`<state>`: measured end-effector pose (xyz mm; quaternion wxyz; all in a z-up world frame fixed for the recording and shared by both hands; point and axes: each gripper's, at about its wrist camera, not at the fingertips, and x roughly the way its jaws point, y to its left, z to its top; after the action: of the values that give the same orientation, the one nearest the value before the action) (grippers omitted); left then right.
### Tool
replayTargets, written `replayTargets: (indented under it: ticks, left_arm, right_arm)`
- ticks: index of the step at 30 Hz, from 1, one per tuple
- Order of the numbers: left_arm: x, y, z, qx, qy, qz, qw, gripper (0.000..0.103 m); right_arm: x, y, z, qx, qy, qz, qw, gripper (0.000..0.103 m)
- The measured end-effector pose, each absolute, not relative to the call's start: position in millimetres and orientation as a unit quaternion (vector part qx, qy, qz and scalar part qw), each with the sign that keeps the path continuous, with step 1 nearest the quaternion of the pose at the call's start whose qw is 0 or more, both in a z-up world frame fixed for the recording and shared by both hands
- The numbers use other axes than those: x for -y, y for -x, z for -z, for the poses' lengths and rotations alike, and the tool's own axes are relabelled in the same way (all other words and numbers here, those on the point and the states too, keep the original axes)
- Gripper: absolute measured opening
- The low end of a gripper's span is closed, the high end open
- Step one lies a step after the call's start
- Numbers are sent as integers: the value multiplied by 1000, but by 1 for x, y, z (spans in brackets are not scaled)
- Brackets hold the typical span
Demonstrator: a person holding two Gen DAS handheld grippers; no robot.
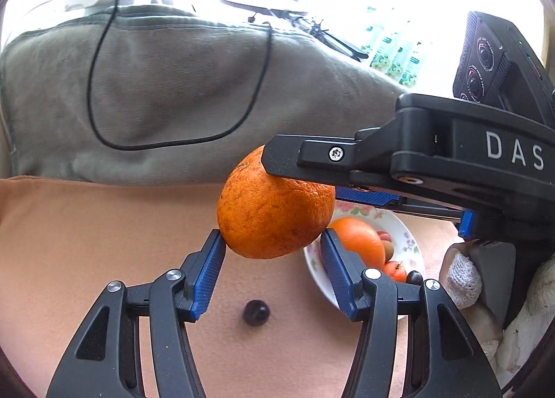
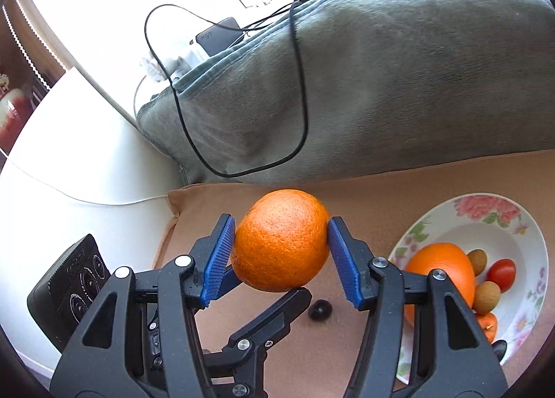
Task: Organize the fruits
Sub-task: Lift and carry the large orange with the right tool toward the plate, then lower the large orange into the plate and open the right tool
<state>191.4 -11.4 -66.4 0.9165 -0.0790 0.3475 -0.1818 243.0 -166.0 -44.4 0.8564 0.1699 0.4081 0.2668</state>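
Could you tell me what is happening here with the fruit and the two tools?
A person is sorting fruit with a hand-held gripper in each hand. The left hand-held gripper and the right hand-held gripper both clamp one orange, held in the air above the tan cloth. The floral bowl beside it already holds another orange and small fruits. One dark grape lies loose on the cloth.

The orange (image 2: 281, 242) has rough, pitted, matt peel; the ribbed blue pads (image 2: 219, 259) look rubbery; at three o'clock, the floral bowl (image 2: 530, 245) is glossy ceramic.
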Motion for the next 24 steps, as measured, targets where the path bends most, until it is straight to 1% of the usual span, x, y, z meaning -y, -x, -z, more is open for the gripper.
replayTargets:
  ticks: [12,21,24]
  left_arm:
    - [99,-197,58,-357,35,233,904,56]
    - [135,-213,64,-369,21,247,896,56]
    - [142,-212,66,-373,16,252,893,53]
  right_arm:
    - [254,-246,48,-399,-210,-222,864,58]
    - [290,-257,62,-405,-236,-201,860,58]
    - [300,-257,65,-406,-243,-195,859,58]
